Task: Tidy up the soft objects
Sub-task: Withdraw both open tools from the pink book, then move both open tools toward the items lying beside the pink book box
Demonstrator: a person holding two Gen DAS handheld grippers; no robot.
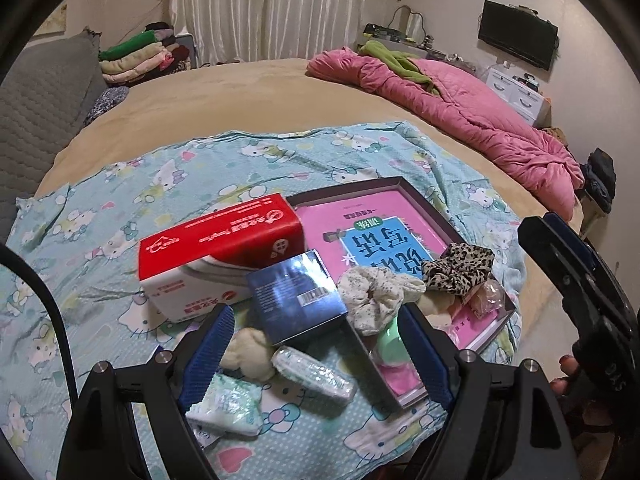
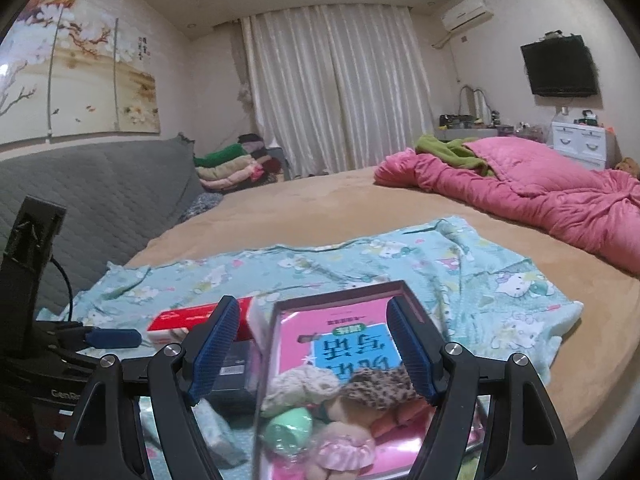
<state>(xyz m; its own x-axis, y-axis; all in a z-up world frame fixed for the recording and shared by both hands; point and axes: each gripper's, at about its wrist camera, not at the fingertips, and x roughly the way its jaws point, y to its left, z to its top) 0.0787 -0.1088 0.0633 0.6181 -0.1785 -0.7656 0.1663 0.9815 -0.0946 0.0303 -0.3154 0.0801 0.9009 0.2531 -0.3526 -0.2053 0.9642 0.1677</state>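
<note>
From the left wrist, the shallow tray (image 1: pixel 408 186) lying on the cartoon-print cloth (image 1: pixel 120 200) is the landmark. Inside it, at its near end, sit a pale floral scrunchie (image 1: pixel 376 292), a leopard scrunchie (image 1: pixel 460 266) and a green sponge (image 1: pixel 390 340). Outside its left wall lie a cream puff (image 1: pixel 248 354) and two wrapped tissue packs (image 1: pixel 314 374), in front of the dark blue box (image 1: pixel 296 300) and red tissue box (image 1: pixel 220 256). The likely step is gathering those loose soft pieces; I would come down over the puff squarely and pinch it at mid-body, clear of the blue box. The left tool (image 1: pixel 316 364) stands wide apart above them, holding and touching nothing.

From the right wrist, the tray (image 2: pixel 340 294) fills the foreground, the scrunchies and sponge crowded at its near end. The right tool (image 2: pixel 312 348) is also spread wide and empty, hovering over the tray.
</note>
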